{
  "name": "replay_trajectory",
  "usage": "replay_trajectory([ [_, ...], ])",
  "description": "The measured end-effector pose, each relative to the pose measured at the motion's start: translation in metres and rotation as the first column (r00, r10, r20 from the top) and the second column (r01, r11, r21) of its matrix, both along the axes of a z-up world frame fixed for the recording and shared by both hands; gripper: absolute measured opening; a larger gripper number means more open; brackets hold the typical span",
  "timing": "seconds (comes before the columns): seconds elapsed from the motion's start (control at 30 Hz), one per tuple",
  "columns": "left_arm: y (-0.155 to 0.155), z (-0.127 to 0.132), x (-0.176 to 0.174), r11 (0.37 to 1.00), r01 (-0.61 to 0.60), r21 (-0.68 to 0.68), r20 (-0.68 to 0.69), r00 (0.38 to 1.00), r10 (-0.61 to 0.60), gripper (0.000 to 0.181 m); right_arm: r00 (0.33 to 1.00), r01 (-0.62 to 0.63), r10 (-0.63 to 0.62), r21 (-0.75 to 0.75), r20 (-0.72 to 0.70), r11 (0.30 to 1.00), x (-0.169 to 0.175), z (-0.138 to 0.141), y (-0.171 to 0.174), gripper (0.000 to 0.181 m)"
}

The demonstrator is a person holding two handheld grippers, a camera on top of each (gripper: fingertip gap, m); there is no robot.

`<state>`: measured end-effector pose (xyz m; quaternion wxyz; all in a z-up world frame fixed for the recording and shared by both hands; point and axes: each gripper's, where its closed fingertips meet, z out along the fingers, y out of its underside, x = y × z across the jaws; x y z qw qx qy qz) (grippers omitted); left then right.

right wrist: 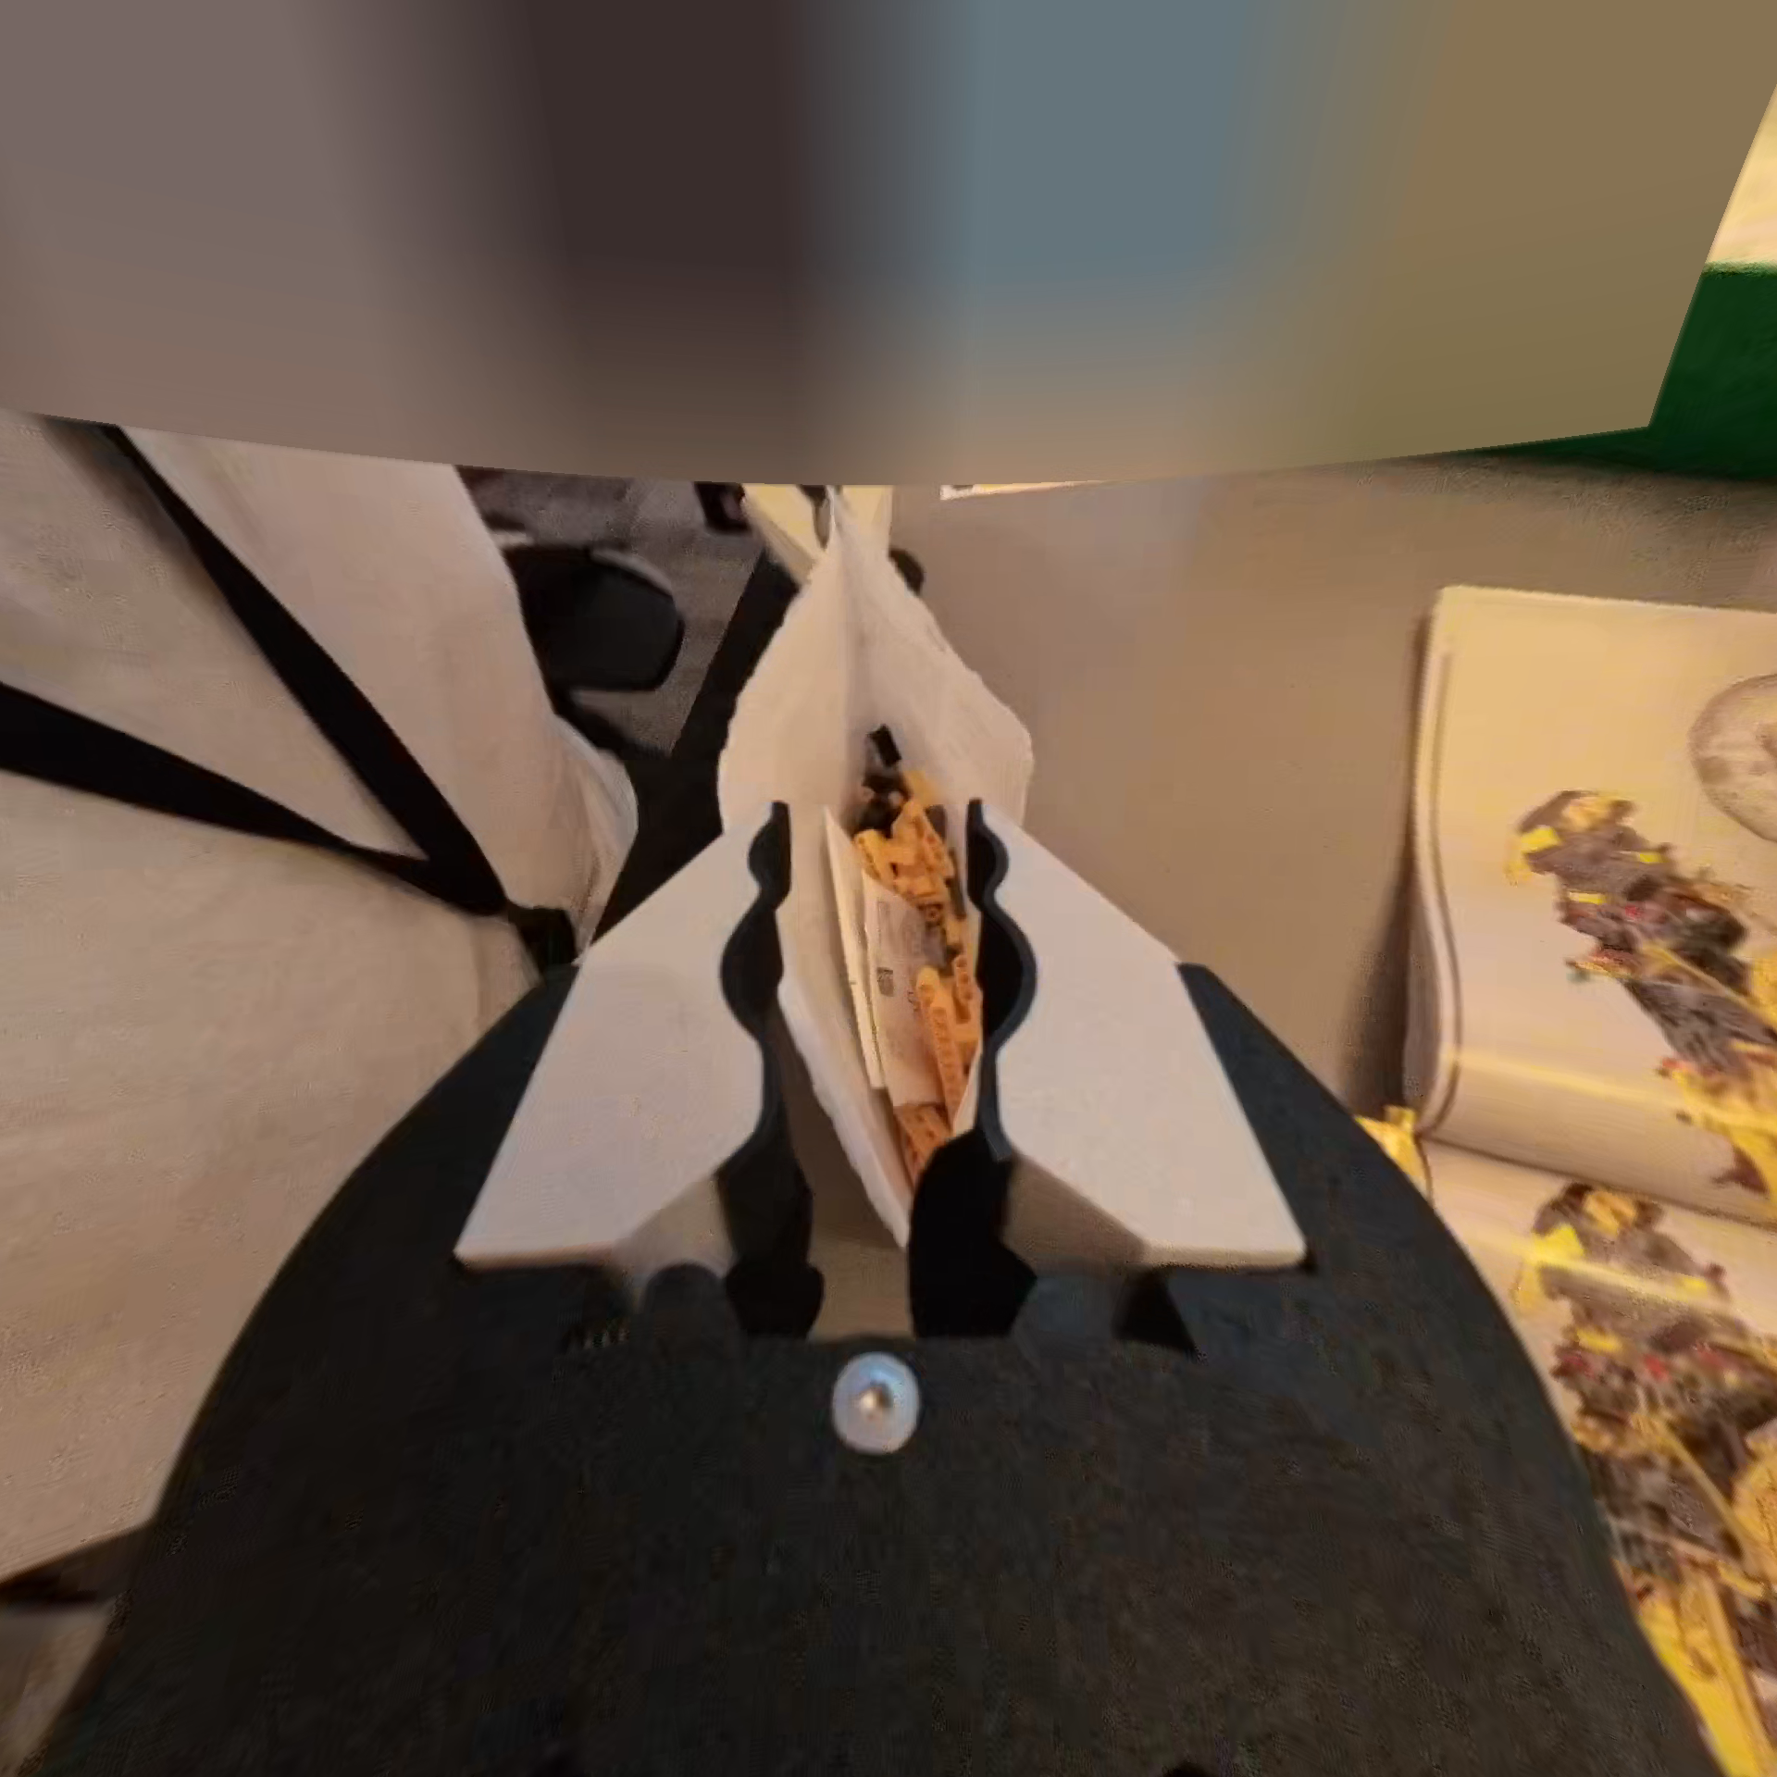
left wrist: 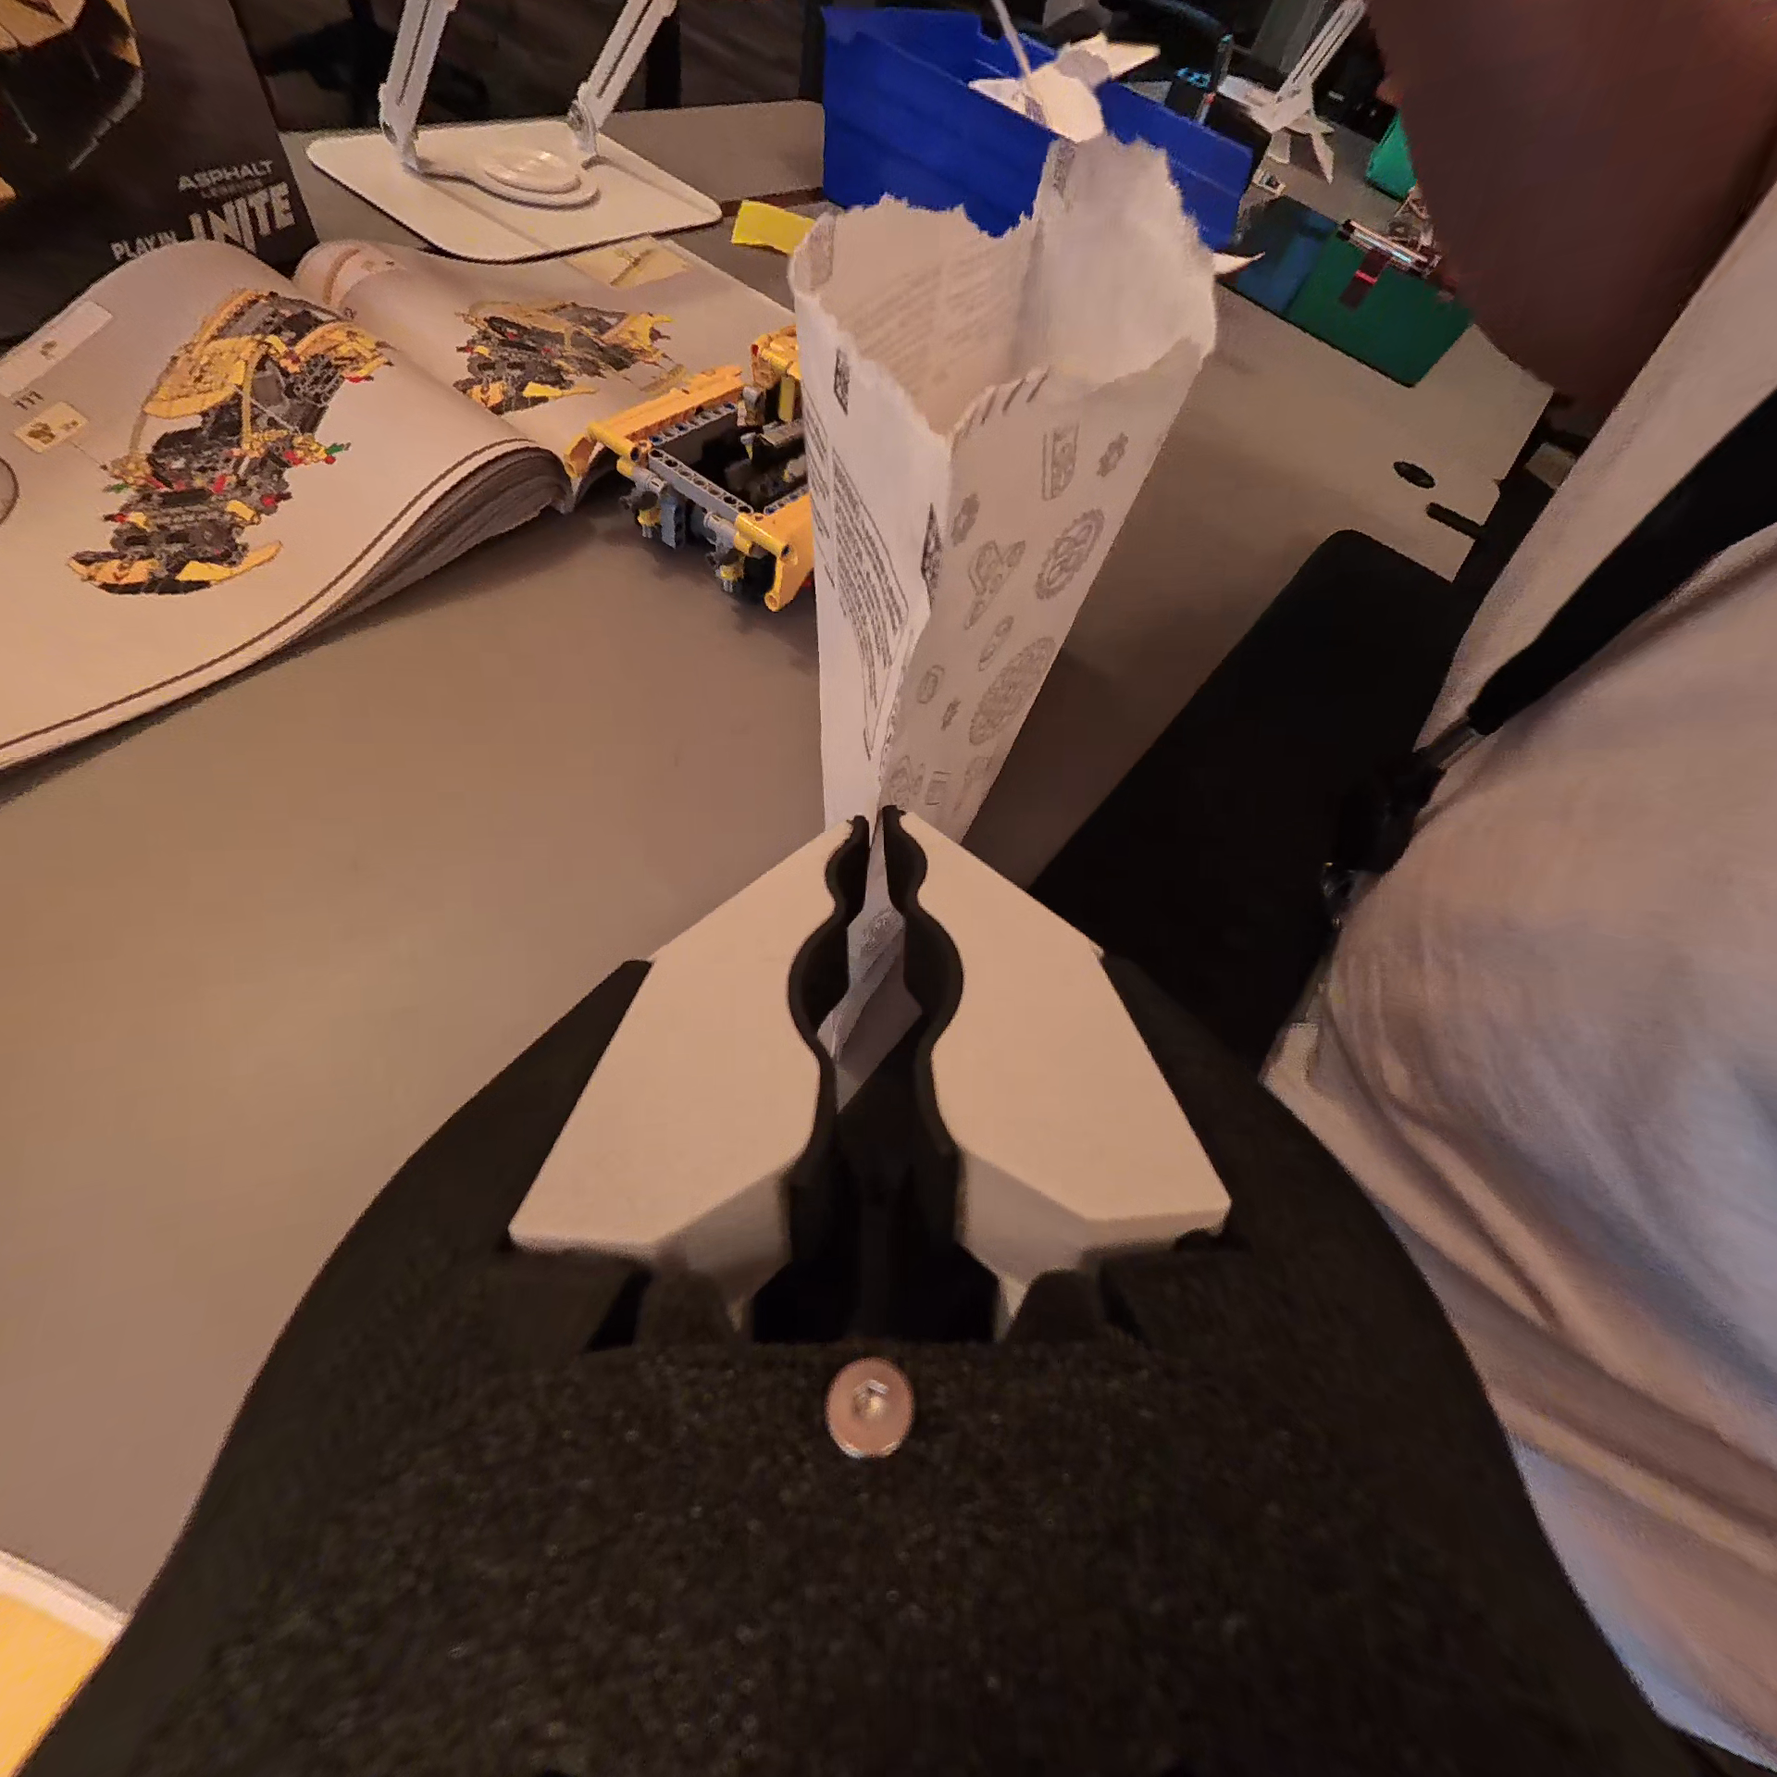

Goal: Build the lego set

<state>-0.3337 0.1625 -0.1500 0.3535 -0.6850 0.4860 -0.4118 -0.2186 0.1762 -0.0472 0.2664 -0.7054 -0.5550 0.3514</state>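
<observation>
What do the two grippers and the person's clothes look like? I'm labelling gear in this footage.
Both grippers, left gripper and right gripper, match: a rough black body, a silver screw at its centre, and two pale grey wedge-shaped fingers with wavy black inner edges. No cables show. The person wears a white shirt crossed by black straps.

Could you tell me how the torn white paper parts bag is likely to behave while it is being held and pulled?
The torn white paper parts bag probably flops: its walls crease above the left claw. It likely tears easily, given its ragged top. The yellow bricks inside probably weigh it down.
</observation>
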Motion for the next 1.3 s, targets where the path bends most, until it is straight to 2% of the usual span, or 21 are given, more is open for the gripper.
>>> replay_trajectory([
  [0.1,-0.003,0.000,0.003,1.000,-0.005,0.001,0.030,1.000,0.005,0.002,0.951,-0.180,0.208,-0.136,0.230,0.974,-0.018,-0.042,-0.007,0.033],
  [0.2,-0.005,0.000,0.006,1.000,-0.019,0.015,0.052,0.998,0.018,0.003,0.844,-0.278,0.372,-0.279,0.385,0.919,-0.021,-0.069,-0.016,0.030],
  [0.3,-0.003,0.000,0.007,0.998,-0.052,0.031,0.070,0.996,0.050,0.002,0.697,-0.356,0.464,-0.298,0.546,0.886,-0.016,-0.094,-0.027,0.030],
  [0.37,0.000,0.001,0.008,0.997,-0.074,0.034,0.086,0.994,0.071,0.002,0.616,-0.380,0.485,-0.305,0.620,0.873,-0.012,-0.108,-0.031,0.030],
  [0.47,0.001,0.001,0.011,0.997,-0.077,0.028,0.110,0.991,0.074,0.002,0.561,-0.392,0.465,-0.274,0.685,0.878,-0.010,-0.125,-0.027,0.038],
  [0.63,0.000,-0.001,0.010,0.998,-0.063,0.023,0.113,0.992,0.060,0.002,0.472,-0.438,0.473,-0.268,0.744,0.858,-0.002,-0.139,-0.026,0.019],
  [0.77,0.002,-0.002,0.011,0.997,-0.074,0.023,0.126,0.990,0.070,0.002,0.462,-0.439,0.484,-0.283,0.743,0.853,0.004,-0.148,-0.027,0.011],
  [0.93,0.000,-0.004,0.015,0.997,-0.070,0.036,0.114,0.991,0.065,0.002,0.463,-0.463,0.450,-0.225,0.764,0.857,0.009,-0.142,-0.014,0.001],
  [1.03,-0.001,-0.004,0.016,0.997,-0.067,0.038,0.110,0.992,0.062,0.002,0.548,-0.439,0.434,-0.196,0.716,0.877,0.005,-0.122,-0.014,0.000],
  [1.17,-0.006,-0.005,0.019,0.998,-0.040,0.039,0.095,0.995,0.036,0.002,0.719,-0.383,0.360,-0.093,0.594,0.919,0.000,-0.077,-0.010,0.000],
  [1.3,-0.009,-0.007,0.021,0.999,-0.011,0.050,0.063,0.998,0.008,0.002,0.841,-0.290,0.211,0.084,0.499,0.953,0.015,-0.026,-0.002,0.000],
])
